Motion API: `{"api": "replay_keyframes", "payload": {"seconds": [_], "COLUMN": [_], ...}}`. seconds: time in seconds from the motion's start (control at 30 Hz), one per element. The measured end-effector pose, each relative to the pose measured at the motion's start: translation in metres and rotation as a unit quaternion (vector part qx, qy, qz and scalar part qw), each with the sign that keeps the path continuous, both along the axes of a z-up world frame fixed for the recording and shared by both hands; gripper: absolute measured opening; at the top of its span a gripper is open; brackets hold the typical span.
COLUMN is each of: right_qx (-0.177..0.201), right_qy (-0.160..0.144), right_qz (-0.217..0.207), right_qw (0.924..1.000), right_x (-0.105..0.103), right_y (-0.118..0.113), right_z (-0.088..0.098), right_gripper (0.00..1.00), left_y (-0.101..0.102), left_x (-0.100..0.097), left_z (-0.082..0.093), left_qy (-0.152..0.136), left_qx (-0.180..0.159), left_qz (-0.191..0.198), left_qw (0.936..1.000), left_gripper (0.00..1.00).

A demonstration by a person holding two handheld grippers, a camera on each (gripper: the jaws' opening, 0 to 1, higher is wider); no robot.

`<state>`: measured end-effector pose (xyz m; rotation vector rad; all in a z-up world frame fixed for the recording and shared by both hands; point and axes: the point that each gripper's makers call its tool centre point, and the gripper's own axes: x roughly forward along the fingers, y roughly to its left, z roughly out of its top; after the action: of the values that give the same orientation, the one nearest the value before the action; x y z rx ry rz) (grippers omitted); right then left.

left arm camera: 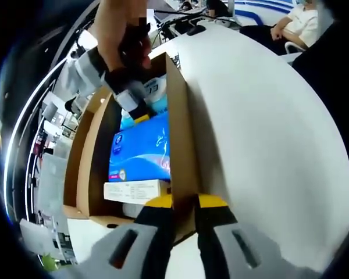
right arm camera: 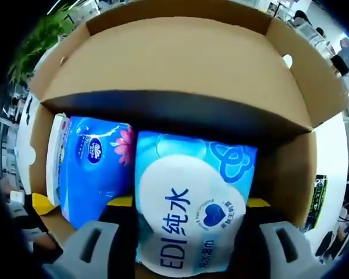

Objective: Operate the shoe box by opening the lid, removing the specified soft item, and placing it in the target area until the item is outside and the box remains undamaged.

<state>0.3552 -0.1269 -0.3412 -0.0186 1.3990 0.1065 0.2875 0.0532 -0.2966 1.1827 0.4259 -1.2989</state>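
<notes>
On the white round tabletop (left arm camera: 267, 128), my left hand-held gripper (left arm camera: 185, 218) pinches the open brown cardboard shoe box (left arm camera: 177, 116) wall to steady it; my right hand-held gripper (right arm camera: 189, 232) clamps the light-blue soft wipes pack (right arm camera: 192, 203), inside beside a darker blue pack (right arm camera: 93, 168), probably for lifting out.

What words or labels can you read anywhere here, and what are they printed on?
"EDI 纯水": on the light blue soft wipes pack between the right tongs.
Heart logo on the dark blue tissue pack: text too small.
White carton in the brown cardboard shoe box: print blurred.

Open cardboard box (right arm camera: 180, 70), wipes pack (right arm camera: 189, 215) inside
</notes>
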Motion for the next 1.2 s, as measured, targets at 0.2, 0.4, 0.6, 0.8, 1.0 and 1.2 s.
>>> {"api": "replay_keyframes", "payload": {"seconds": [0.2,0.4,0.6,0.8,1.0,1.2], "right_qx": [-0.007,-0.026,-0.043,-0.015,-0.014,-0.017], "right_qy": [0.003,0.000,-0.003,0.008,0.009,0.011], "right_qz": [0.000,0.001,0.006,0.003,0.003,0.001], "right_qw": [1.0000,0.9997,0.9990,0.9999,0.9999,0.9998], "right_x": [0.006,0.004,0.001,0.000,0.001,-0.002], "right_y": [-0.002,-0.002,0.000,0.000,0.001,0.002], "right_z": [-0.001,-0.001,-0.002,-0.009,-0.011,-0.011], "right_gripper": [0.71,0.71,0.71,0.73,0.73,0.73], "left_y": [0.000,0.000,0.000,0.000,0.001,0.001], "left_x": [-0.001,0.000,0.000,0.001,0.002,0.003], "left_z": [0.000,-0.001,-0.001,-0.001,-0.001,-0.002], "left_qy": [-0.001,-0.001,-0.003,-0.003,-0.001,0.000], "left_qx": [0.001,0.002,0.003,0.004,0.003,0.003], "left_qz": [0.000,0.002,0.003,0.003,0.005,0.006], "left_qw": [1.0000,1.0000,1.0000,1.0000,1.0000,1.0000], "left_gripper": [0.12,0.12,0.13,0.13,0.13,0.13]}}
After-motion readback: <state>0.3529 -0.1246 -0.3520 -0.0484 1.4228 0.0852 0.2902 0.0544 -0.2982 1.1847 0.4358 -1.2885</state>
